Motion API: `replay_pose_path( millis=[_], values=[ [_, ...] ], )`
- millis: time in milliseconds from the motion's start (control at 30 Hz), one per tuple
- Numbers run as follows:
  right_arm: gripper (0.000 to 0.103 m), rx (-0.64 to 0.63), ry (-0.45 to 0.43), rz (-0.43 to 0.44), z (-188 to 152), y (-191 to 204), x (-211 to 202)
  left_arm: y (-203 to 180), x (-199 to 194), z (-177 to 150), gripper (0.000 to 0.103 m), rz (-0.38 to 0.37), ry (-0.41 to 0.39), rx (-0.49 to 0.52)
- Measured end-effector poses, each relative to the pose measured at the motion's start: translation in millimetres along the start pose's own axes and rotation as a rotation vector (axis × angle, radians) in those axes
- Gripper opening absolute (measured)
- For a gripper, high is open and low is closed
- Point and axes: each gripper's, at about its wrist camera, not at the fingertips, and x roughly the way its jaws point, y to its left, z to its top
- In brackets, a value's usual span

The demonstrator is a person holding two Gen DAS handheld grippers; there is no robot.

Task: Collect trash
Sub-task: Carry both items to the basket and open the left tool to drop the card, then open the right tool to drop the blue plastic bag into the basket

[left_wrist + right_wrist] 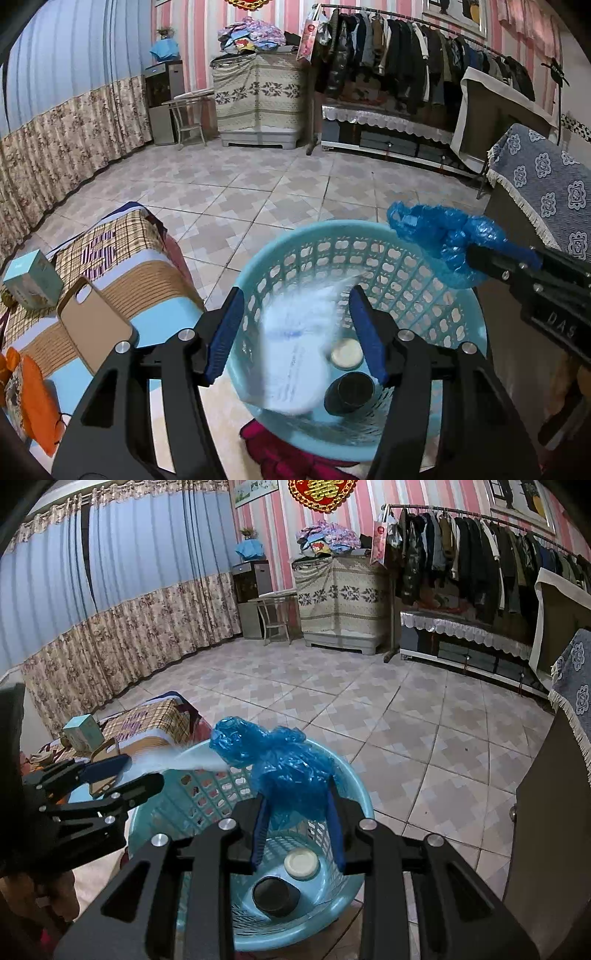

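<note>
Both grippers point down and forward over a light blue basket [458, 306] on the tiled floor [258, 192]. Left gripper [295, 332] sits above the basket mouth, jaws well apart. A blurred white paper or plastic sheet [291, 354] is between and below the blue pads [225, 328]; no pad visibly presses on it, so it reads as loose in the basket, though blur hides the contact. In the right wrist view the left gripper [122, 775] comes in from the left edge, with a white smear by its tips at the rim.

Right gripper [297, 830] is narrow, clamped on a crumpled blue plastic bag [280, 764]. The bag bulges out past the fingertips and hangs over the basket's far rim. The left wrist view shows the same bag [436, 240] at the upper right of the basket, held in the right gripper's black fingers [495, 264].

Inside the basket: a round white lid [301, 864] and a dark cylindrical jar [275, 895], side by side on the bottom.

Left of the basket is a low surface with a plaid and striped cover [110, 266]. On it lie a tan phone case [96, 321], a teal box [33, 284] and something orange [33, 398]. A red cloth [280, 450] lies under the basket's near edge. A cabinet with a blue patterned cloth [546, 195] stands right of the basket. A clothes rack [424, 55] runs along the far wall.
</note>
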Motion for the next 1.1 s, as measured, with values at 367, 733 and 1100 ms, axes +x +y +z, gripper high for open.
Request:
replay_pose_path(
  millis=[367,733,1100],
  values=[
    [0.029,-0.001,0.021,-0.005,-10,4,6,30,-28,-4,0.086,0.108,-0.075,-0.047],
    [0.035,-0.006,0.006,-0.007,-11,37,17,83,-87,-28,0.097,0.273,-0.128,-0.126],
    [0.089,-0.005,0.017,-0.068,-15,60,25,154,-141,-69,0.097,0.422,-0.114,-0.213]
  ],
)
